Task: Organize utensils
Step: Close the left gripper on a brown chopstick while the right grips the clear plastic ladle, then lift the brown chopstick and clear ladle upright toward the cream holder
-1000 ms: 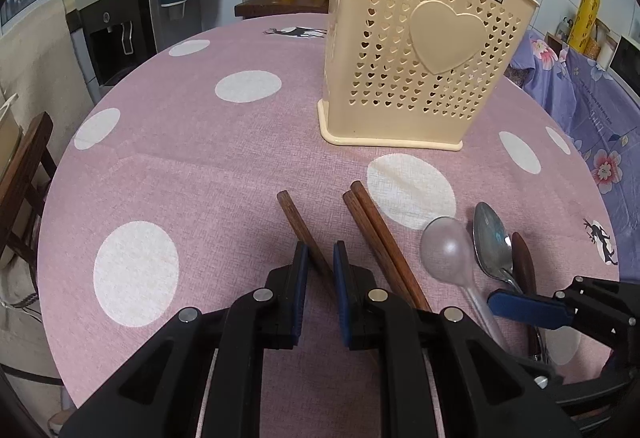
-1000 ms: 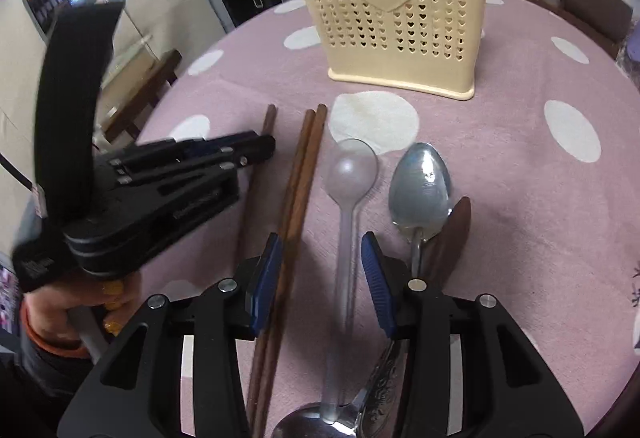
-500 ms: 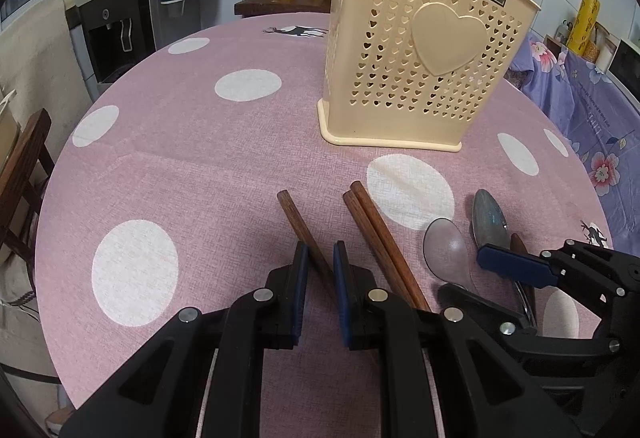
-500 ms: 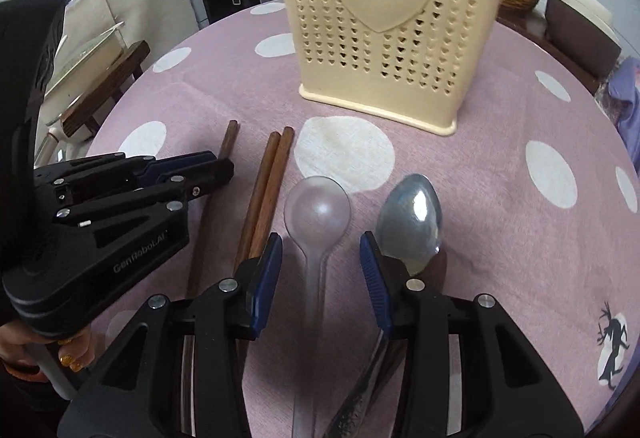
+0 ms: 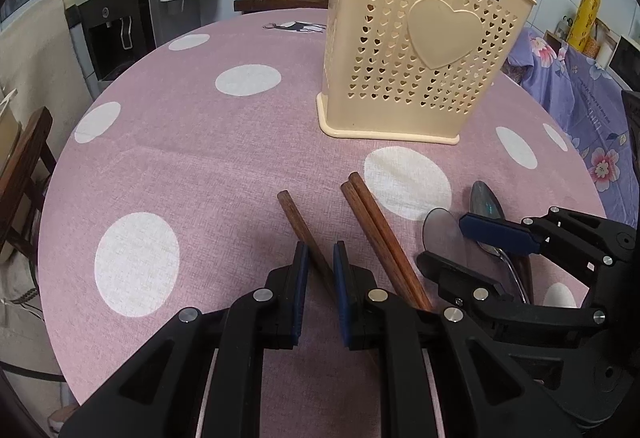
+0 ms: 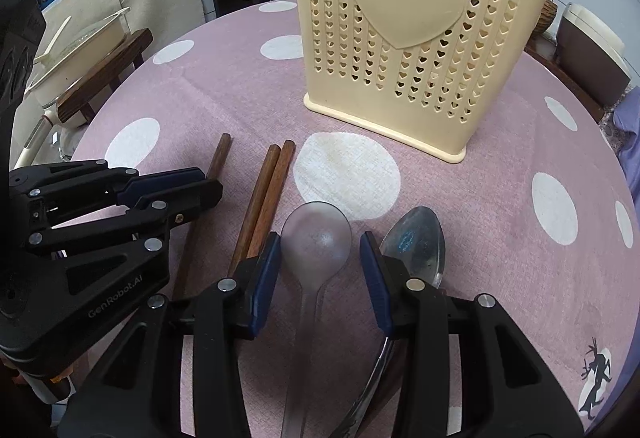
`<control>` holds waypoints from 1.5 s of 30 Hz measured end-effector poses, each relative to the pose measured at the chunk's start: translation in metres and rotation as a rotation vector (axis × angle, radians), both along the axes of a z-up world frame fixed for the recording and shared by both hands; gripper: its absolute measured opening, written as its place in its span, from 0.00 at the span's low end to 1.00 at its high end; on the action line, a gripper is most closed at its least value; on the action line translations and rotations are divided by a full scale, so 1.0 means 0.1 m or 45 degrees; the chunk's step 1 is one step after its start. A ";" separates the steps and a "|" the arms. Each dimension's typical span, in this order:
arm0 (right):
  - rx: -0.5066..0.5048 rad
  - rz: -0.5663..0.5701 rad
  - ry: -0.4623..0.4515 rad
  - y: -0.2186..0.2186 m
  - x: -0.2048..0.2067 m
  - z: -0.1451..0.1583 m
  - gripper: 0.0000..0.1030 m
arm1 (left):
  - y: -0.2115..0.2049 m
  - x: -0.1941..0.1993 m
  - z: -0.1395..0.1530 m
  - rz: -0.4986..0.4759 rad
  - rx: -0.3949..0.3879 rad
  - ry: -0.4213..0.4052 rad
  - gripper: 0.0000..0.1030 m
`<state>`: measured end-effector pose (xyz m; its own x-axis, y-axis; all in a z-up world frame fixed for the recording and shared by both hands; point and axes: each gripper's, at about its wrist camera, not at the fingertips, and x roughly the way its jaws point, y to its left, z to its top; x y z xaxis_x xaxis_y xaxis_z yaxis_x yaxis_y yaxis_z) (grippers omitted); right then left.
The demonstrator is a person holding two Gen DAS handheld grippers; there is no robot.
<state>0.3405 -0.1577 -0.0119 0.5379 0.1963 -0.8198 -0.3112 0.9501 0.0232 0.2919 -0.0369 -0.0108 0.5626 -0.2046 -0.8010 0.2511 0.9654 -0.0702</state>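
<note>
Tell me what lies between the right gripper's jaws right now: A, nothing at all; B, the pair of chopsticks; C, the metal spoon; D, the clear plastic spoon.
D: in the right wrist view the clear spoon lies on the table between the right gripper's open jaws, with the chopstick pair outside one jaw and the metal spoon outside the other.

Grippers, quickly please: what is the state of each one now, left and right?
Left gripper: shut on the single chopstick.
Right gripper: open, around the clear spoon, not pressing it.
</note>
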 end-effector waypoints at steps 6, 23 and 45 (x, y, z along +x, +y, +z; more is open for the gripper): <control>0.004 -0.014 0.000 -0.03 0.02 0.01 0.36 | -0.07 0.05 0.00 -0.017 0.031 -0.007 0.13; 0.259 -0.123 -0.139 -0.45 -0.20 0.48 0.36 | 0.07 -0.06 0.49 0.030 -0.159 -0.169 0.07; 0.252 -0.126 -0.338 -0.49 -0.51 1.08 0.36 | 0.20 -0.30 1.19 0.041 -0.281 -0.440 0.06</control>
